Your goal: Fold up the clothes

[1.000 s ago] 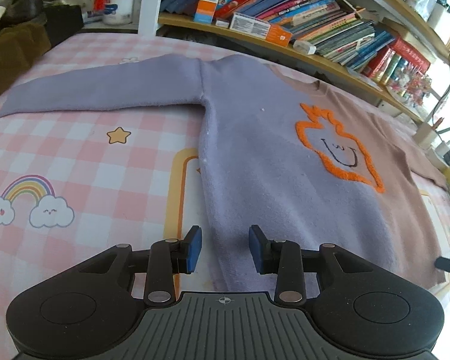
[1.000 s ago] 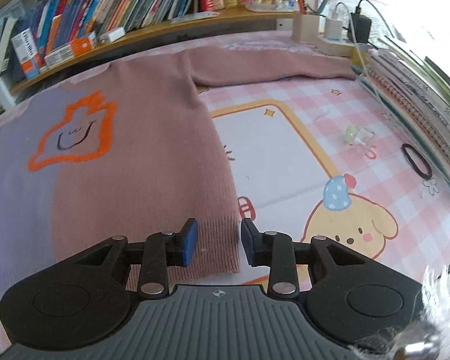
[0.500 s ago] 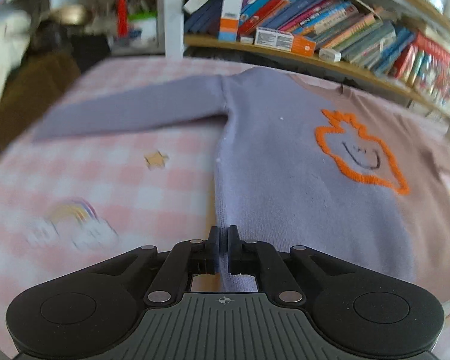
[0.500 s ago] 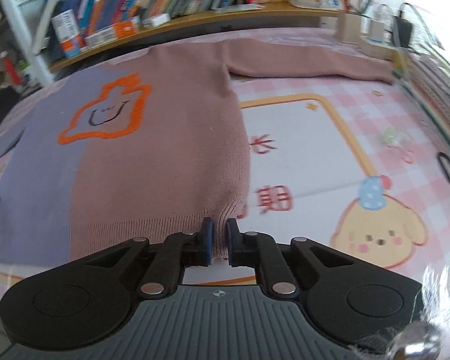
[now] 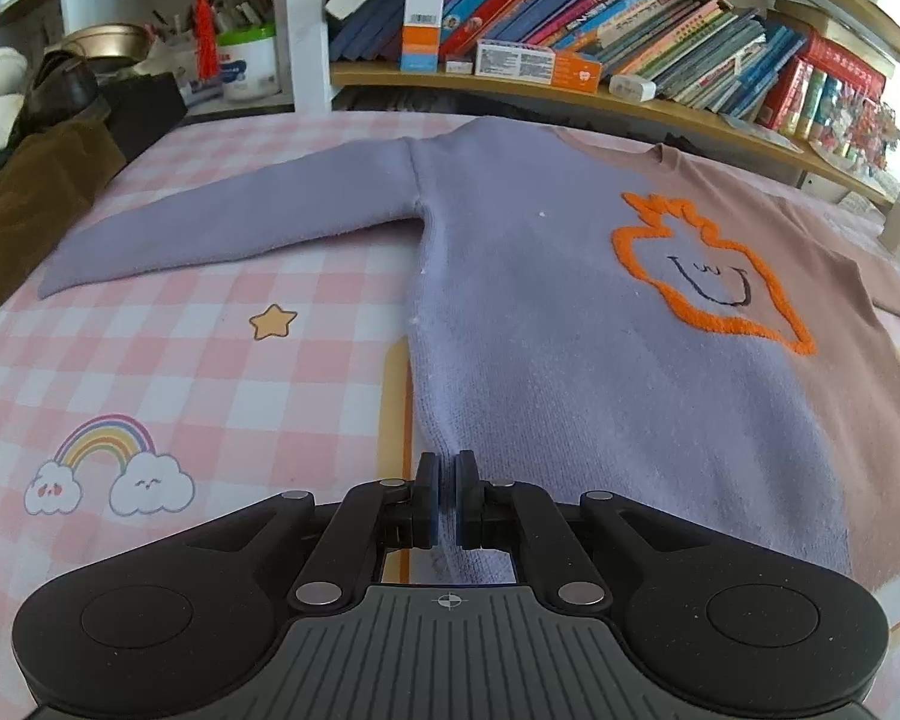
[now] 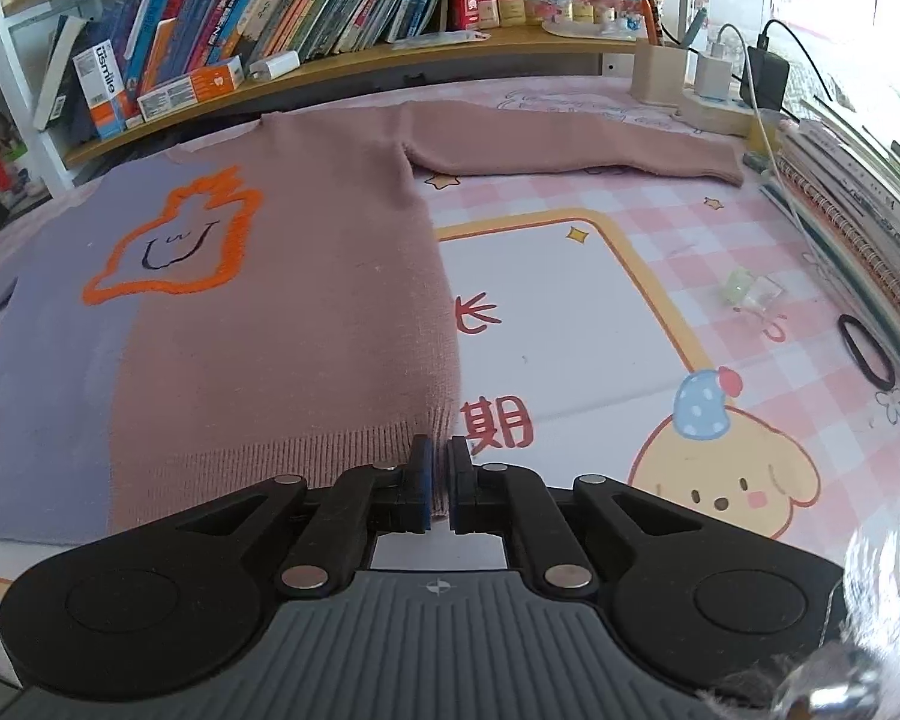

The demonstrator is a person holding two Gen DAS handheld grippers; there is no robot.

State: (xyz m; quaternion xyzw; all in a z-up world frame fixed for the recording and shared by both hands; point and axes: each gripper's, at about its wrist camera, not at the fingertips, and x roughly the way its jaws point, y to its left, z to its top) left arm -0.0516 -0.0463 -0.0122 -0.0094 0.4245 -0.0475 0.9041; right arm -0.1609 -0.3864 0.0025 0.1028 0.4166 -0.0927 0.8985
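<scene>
A two-tone sweater (image 5: pixel 570 330), lilac on one half and dusty pink on the other (image 6: pixel 282 324), lies flat on a pink checked sheet with both sleeves spread out. An orange outlined figure (image 5: pixel 708 276) marks its chest. My left gripper (image 5: pixel 447 498) is shut on the lilac hem corner, and the fabric runs between its blue pads. My right gripper (image 6: pixel 440 483) is shut on the ribbed pink hem corner (image 6: pixel 342 450). The lilac sleeve (image 5: pixel 222 228) reaches left, and the pink sleeve (image 6: pixel 570 144) reaches right.
Bookshelves (image 5: pixel 570 6) run along the far edge of the bed. A brown garment (image 5: pixel 24 192) lies at the left. On the right sit stacked notebooks (image 6: pixel 858 204), a power strip with chargers (image 6: pixel 720 96), a black hair tie (image 6: pixel 867 351) and a small clear item (image 6: pixel 750 294).
Both grippers went from open to shut, each pinching a bottom corner of the sweater. The left view has tilted a little; the hem corners look slightly gathered toward the pads.
</scene>
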